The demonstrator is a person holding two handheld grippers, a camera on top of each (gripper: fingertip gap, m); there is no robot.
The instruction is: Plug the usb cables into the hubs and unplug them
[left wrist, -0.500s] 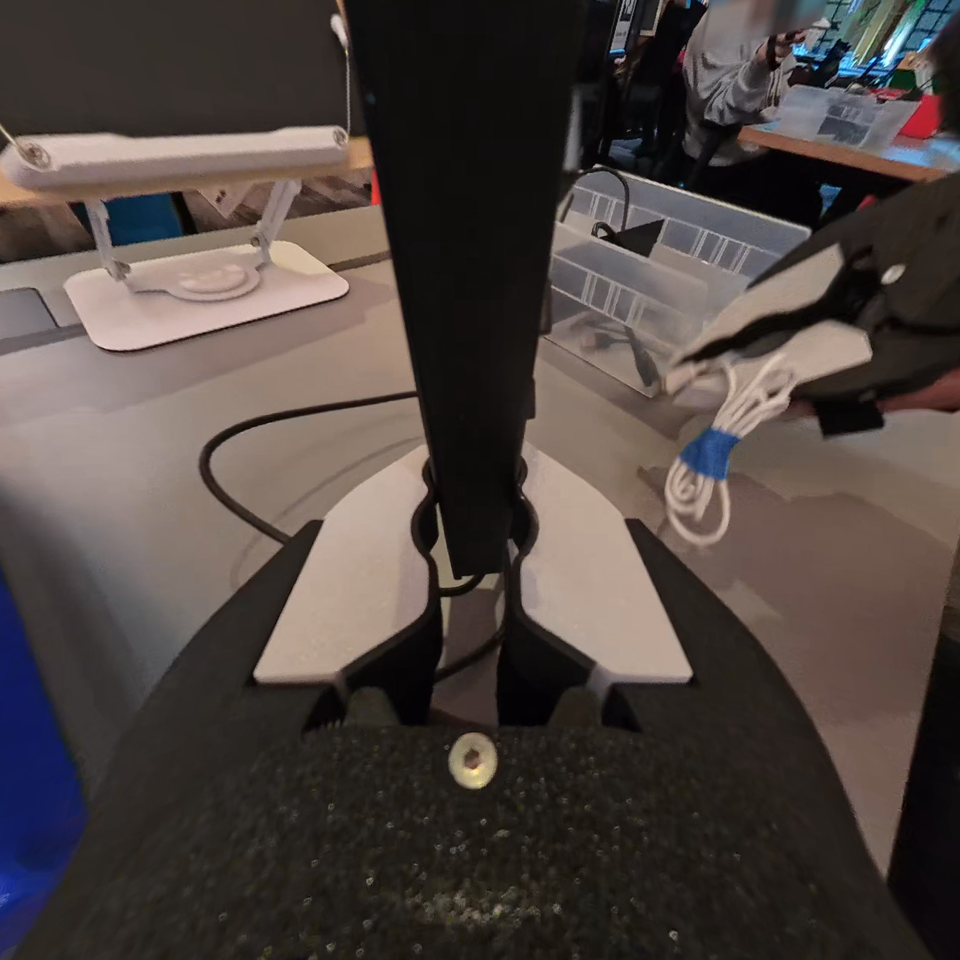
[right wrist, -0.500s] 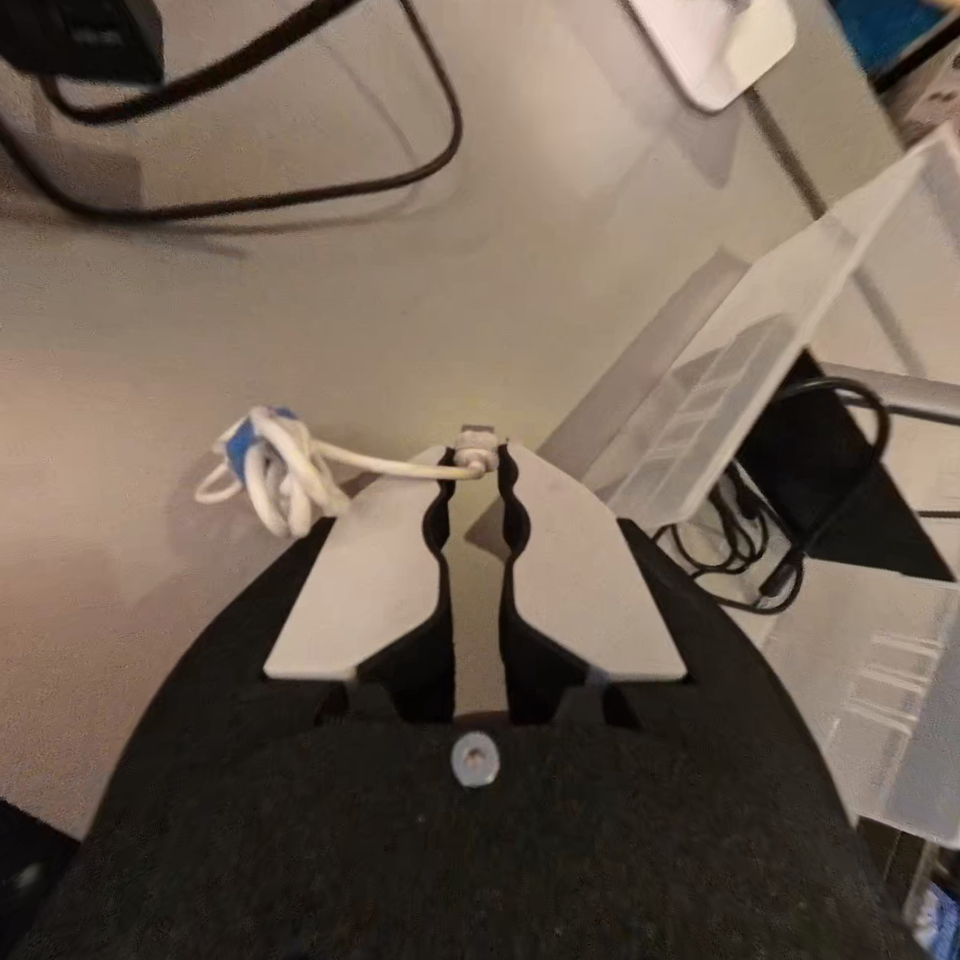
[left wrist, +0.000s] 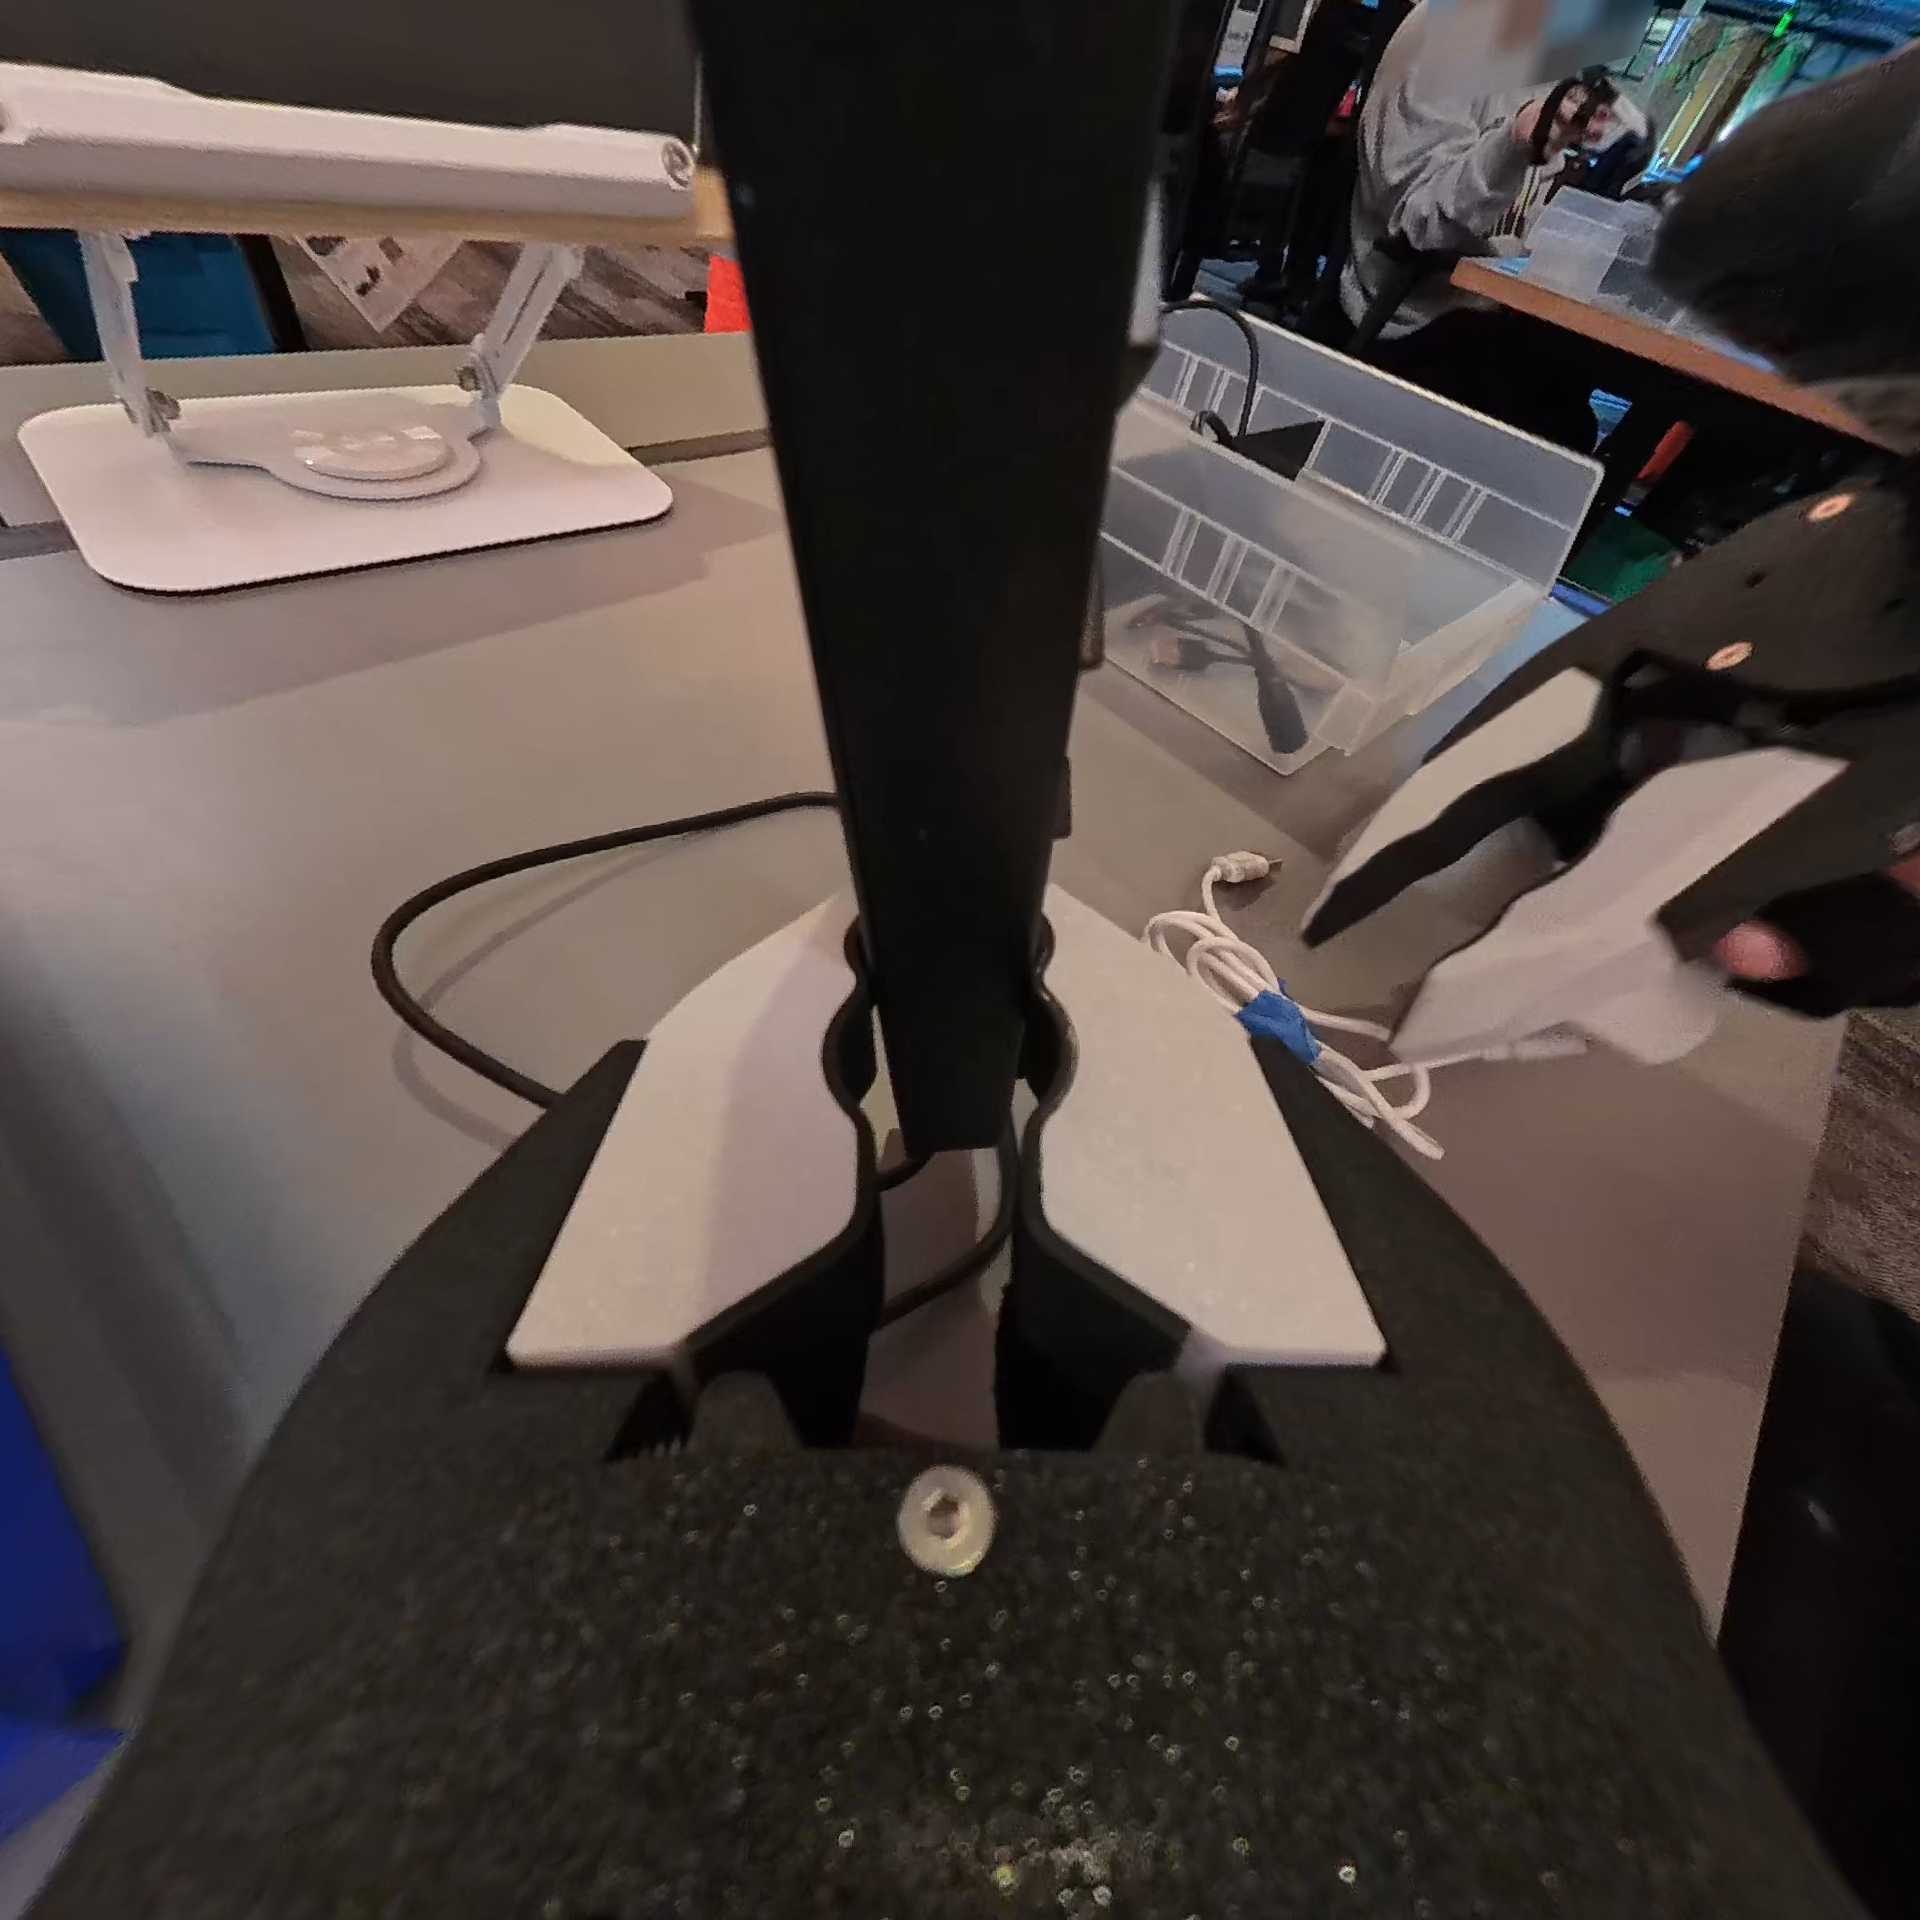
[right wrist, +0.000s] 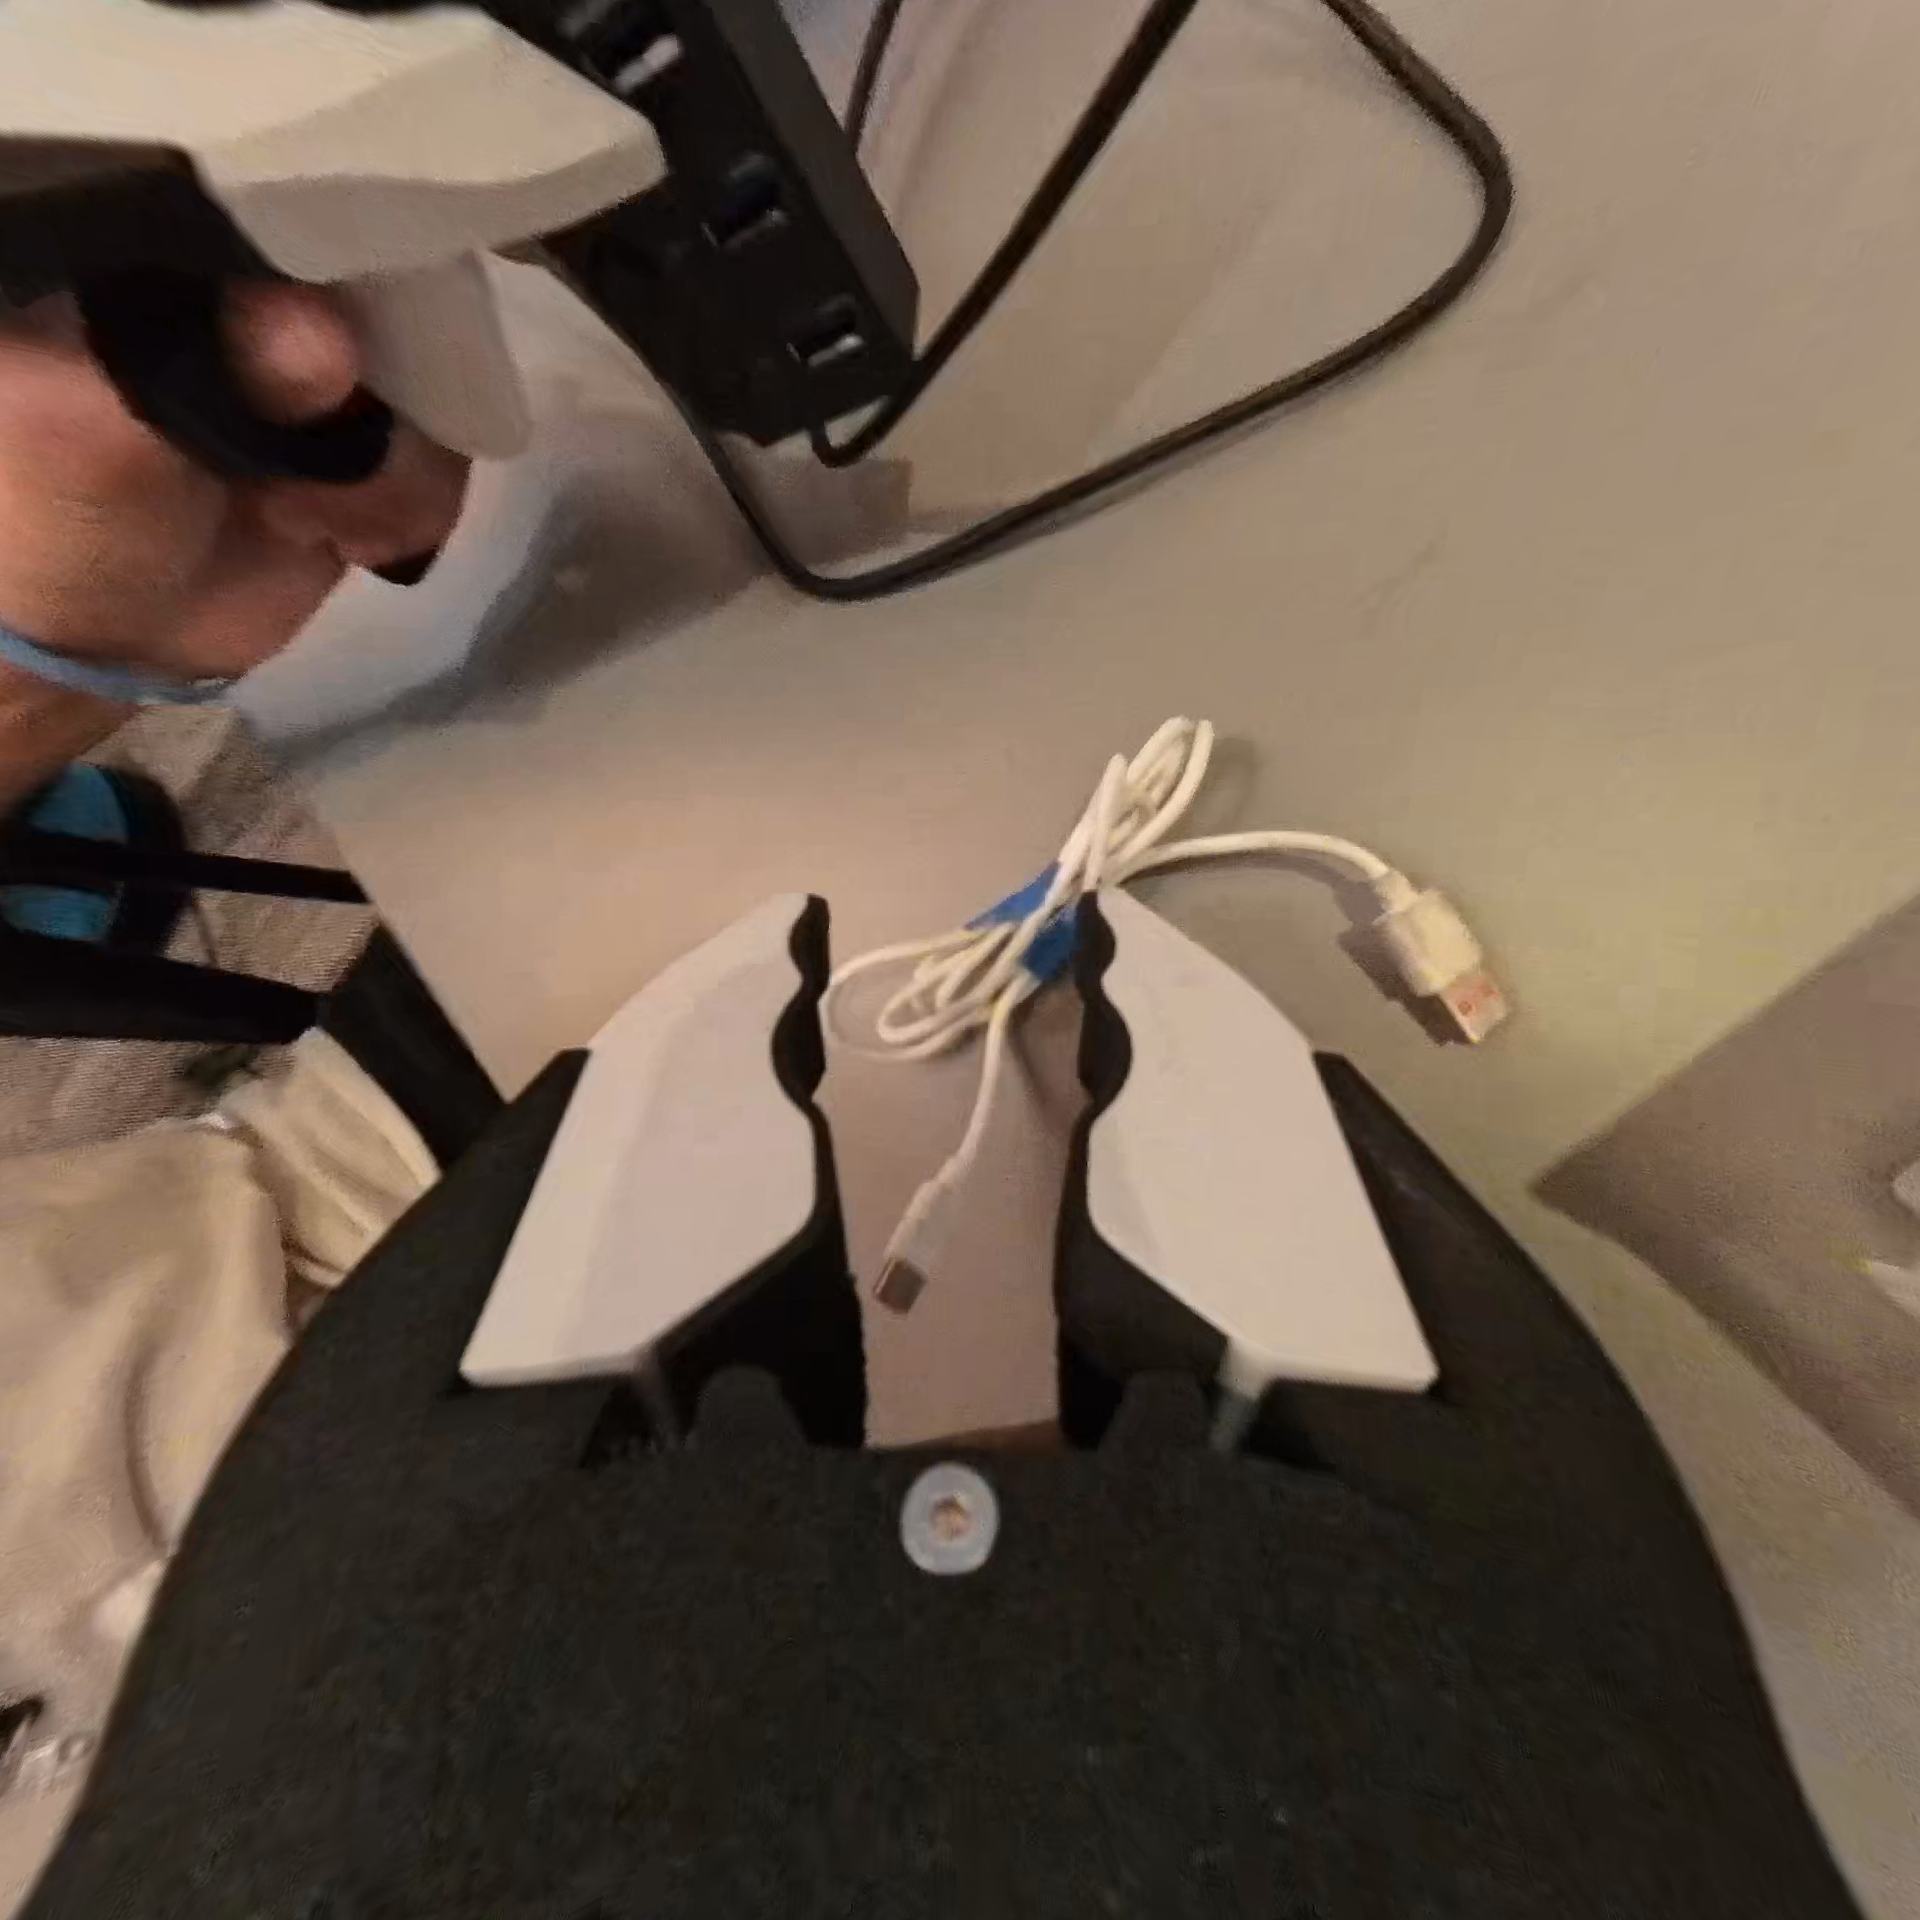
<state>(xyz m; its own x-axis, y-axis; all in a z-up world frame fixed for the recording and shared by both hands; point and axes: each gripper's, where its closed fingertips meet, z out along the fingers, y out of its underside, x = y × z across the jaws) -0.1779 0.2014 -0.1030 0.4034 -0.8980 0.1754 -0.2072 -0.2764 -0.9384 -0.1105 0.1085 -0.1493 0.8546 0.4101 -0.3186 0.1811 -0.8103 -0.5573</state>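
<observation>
On the grey counter (right wrist: 1558, 520) just ahead of the right tool (right wrist: 951, 961) lies the white usb cable (right wrist: 1039, 935), bundled w/ blue tape, nothing gripping it. Its big plug (right wrist: 1439, 961) points off to the right; the small plug (right wrist: 902, 1283) sits between the fingers, which stand apart and hold nothing. Tool hangs low over the bundle, prob. lining up a grab, tho the big plug is outside its gap.

Left tool (left wrist: 951, 940) is clamped on the black hub (left wrist: 935, 520), holding it up on end w/ its lower end between the pads. Seems meant to steady it and keep the ports (right wrist: 764, 223) turned toward the right side for plugging. Hub's own black lead (left wrist: 436, 997) loops on the counter behind. Clear bin (left wrist: 1351, 582) w/ more cables sits beyond, well apart. Nothing plugged in yet.
</observation>
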